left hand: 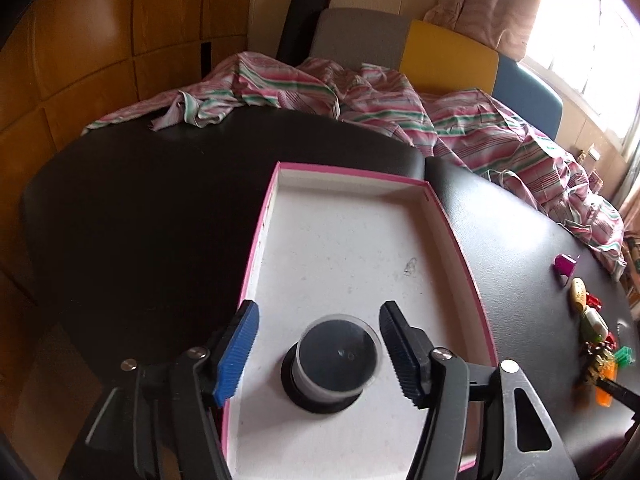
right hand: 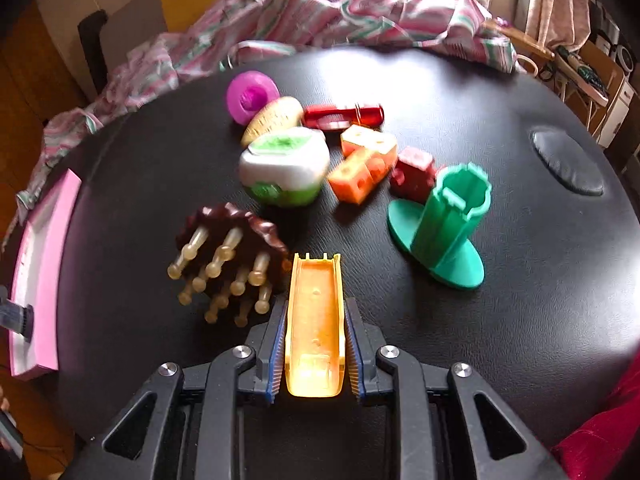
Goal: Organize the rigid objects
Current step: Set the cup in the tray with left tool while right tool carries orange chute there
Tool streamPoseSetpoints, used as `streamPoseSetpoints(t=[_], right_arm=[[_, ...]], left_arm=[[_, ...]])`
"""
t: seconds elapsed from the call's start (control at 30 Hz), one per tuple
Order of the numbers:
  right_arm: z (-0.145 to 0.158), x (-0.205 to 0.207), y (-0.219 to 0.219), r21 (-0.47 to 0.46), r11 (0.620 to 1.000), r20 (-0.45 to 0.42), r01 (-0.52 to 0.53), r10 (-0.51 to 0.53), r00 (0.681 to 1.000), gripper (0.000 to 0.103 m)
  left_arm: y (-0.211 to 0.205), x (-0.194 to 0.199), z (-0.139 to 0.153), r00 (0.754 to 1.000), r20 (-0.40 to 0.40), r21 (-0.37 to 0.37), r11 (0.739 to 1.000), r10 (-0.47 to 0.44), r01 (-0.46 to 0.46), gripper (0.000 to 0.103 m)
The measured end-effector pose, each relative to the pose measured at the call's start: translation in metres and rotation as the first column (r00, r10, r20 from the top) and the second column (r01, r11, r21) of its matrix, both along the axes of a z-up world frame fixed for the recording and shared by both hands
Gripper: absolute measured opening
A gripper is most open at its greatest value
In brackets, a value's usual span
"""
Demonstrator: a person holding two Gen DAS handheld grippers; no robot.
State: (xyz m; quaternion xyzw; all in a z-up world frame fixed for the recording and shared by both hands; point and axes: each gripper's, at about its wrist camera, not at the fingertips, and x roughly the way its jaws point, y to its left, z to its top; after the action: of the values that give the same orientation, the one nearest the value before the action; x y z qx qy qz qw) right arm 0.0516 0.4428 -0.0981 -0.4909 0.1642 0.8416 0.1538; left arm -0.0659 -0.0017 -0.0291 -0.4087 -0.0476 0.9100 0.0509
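Observation:
In the left wrist view my left gripper (left hand: 320, 324) is open above a pink-rimmed white box lid (left hand: 340, 240). A small black round container with a clear lid (left hand: 336, 360) stands in the box between the fingers, untouched. In the right wrist view my right gripper (right hand: 315, 312) is shut on an orange plastic channel piece (right hand: 315, 320). Ahead on the black table lie a brown bristle brush (right hand: 228, 248), a green spool stand (right hand: 444, 228), a white-green pod (right hand: 284, 168), orange blocks (right hand: 364, 164), a red block (right hand: 414, 172), a red clip (right hand: 344, 116), a yellow oval (right hand: 272, 120) and a purple disc (right hand: 250, 96).
A striped pink-green cloth (left hand: 380, 104) is heaped along the table's far edge. The pink box (right hand: 36, 264) sits at the left of the right wrist view. The toy pile shows at the right edge of the left wrist view (left hand: 592, 320). Chairs stand behind the table.

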Motion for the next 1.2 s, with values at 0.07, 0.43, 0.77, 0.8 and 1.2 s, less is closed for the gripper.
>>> streamPoseSetpoints(t=[0.07,0.43,0.77,0.8,1.2], right_arm=[[0.006,0.0,-0.001,0.023,1.0,-0.026,-0.004,0.004,1.0,0.026],[0.06,-0.031,-0.052,0.066,0.99,-0.165,-0.125,0.134,0.977,0.026],[0.073,-0.082,-0.132,0.043,0.936,-0.206,-0.349,0.35,0.914,0.026],[0.071,-0.089,-0.145,0.025,0.922,-0.205,-0.385,0.382,0.901,0.026],[0.057,-0.148,-0.259,-0.007,0.792,-0.166,-0.61,0.601,0.782,0.026]], left_arm=[[0.002,0.008,0.007,1.0,-0.023,-0.009,1.0,0.001,-0.001,0.068],[0.016,0.03,0.018,0.998,-0.047,-0.04,0.998,-0.041,0.04,0.07],[0.01,0.033,0.014,0.999,-0.038,-0.045,0.999,-0.028,0.027,0.07],[0.009,0.033,0.014,0.999,-0.036,-0.044,0.999,-0.026,0.025,0.07],[-0.01,0.03,0.011,1.0,-0.029,-0.048,0.999,0.01,-0.012,0.07]])
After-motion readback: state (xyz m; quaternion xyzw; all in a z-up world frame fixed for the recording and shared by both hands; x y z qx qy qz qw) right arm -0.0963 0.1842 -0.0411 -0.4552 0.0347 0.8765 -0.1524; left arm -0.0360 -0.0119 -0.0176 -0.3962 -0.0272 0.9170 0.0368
